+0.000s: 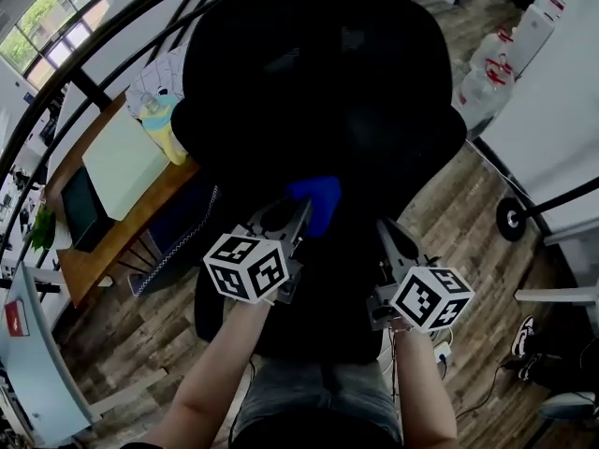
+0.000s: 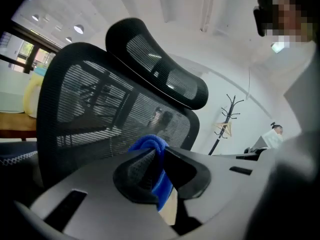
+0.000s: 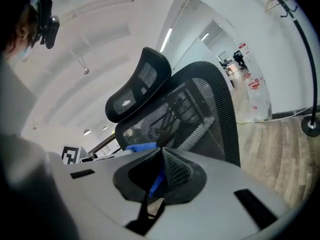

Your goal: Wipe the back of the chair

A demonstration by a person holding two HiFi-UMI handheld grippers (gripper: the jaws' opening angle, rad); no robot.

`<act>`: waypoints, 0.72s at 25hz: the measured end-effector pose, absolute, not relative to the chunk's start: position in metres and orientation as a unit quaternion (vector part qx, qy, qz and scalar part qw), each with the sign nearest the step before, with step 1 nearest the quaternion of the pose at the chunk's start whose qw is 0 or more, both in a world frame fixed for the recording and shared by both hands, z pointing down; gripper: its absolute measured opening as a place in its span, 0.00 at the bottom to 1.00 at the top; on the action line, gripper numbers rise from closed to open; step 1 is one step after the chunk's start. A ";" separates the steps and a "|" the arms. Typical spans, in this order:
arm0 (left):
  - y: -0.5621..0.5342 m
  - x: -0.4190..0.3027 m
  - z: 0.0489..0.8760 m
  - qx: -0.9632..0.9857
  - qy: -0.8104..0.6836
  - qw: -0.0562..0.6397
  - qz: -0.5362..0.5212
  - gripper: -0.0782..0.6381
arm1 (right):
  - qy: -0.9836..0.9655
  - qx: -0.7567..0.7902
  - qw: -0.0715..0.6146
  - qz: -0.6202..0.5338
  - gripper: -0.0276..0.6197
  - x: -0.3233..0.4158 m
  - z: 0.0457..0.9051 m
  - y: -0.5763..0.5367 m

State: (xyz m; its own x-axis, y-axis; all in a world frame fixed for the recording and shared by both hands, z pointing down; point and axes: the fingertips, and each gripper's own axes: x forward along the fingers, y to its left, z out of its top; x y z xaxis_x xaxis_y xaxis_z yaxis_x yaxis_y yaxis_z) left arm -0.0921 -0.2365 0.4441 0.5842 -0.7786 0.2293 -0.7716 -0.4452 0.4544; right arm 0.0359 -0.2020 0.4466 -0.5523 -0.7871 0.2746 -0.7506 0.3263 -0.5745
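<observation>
Left gripper [image 2: 157,152] clamps blue cloth [image 2: 147,143].

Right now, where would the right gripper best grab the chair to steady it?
Likely the backrest's right rim, approached from the side by the right gripper: a narrow solid border its jaws can straddle, unlike the broad mesh.

This is looking like an office. A black mesh chair [image 1: 318,110] with a headrest is standing on wood-plank flooring [image 1: 468,213] beside a wooden worktop [image 1: 112,246], which is carrying a dark screen [image 1: 80,209] near its left edge. A coat stand [image 2: 227,116] is standing by a white wall. Ceiling lights [image 2: 79,29] are shining overhead, large windows [image 1: 47,17] are letting in daylight, and big water bottles [image 1: 487,78] are sitting on the floor.
</observation>
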 end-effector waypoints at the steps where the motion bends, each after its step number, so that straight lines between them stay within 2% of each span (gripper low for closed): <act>1: -0.236 -0.081 0.447 0.854 -0.446 0.266 -0.004 0.18 | 0.810 -0.478 0.029 -0.339 0.09 0.043 0.448 -0.201; 18: -0.250 0.076 0.497 0.887 -0.341 0.308 0.049 0.18 | 0.745 -0.553 0.055 -0.368 0.09 0.157 0.479 -0.190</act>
